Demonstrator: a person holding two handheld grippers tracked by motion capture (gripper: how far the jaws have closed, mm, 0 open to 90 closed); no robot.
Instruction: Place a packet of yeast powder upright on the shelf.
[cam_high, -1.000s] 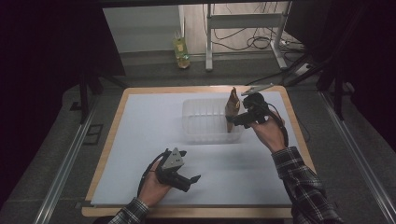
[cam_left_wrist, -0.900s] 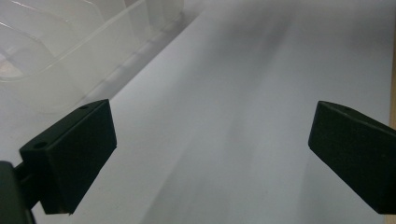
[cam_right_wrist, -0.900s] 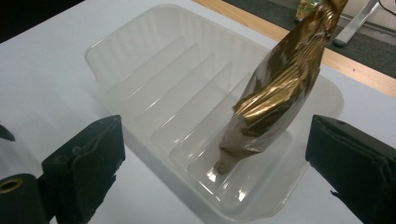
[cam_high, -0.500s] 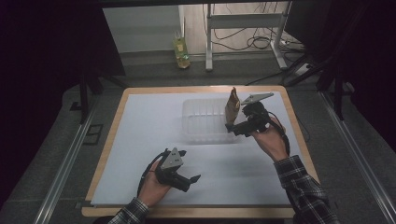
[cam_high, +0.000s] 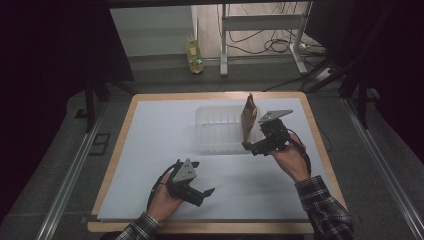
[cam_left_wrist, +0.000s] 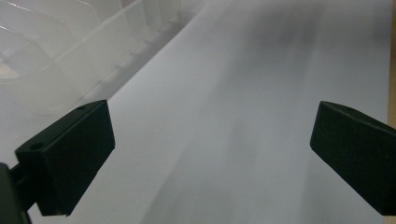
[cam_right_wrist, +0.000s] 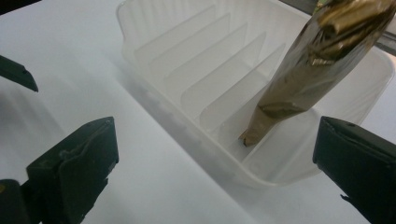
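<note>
A clear plastic rack with slotted dividers (cam_high: 220, 131) (cam_right_wrist: 196, 84) lies on the white sheet at the back middle. A brown-gold foil packet (cam_high: 248, 117) (cam_right_wrist: 308, 60) stands tilted in the rack's rightmost slot, free of any grip. My right gripper (cam_high: 248, 146) (cam_right_wrist: 215, 168) hovers just in front of the rack's right end, open, with nothing between its jaws. My left gripper (cam_high: 206, 194) (cam_left_wrist: 210, 154) rests low near the front edge, open and empty, pointing right across bare sheet. The rack's corner (cam_left_wrist: 51, 56) appears at the upper left of the left gripper view.
The white sheet (cam_high: 150, 150) covers a wooden-rimmed table (cam_high: 310, 125). Beyond the table, a yellow-green bottle (cam_high: 194, 55) stands on the floor beside white metal legs and cables (cam_high: 260, 45). A jaw of the left gripper (cam_right_wrist: 16, 72) shows at the left edge of the right gripper view.
My right gripper has let go of the packet and drawn back toward the front, away from the rack. The packet stays standing in its slot. The left gripper has not moved.
</note>
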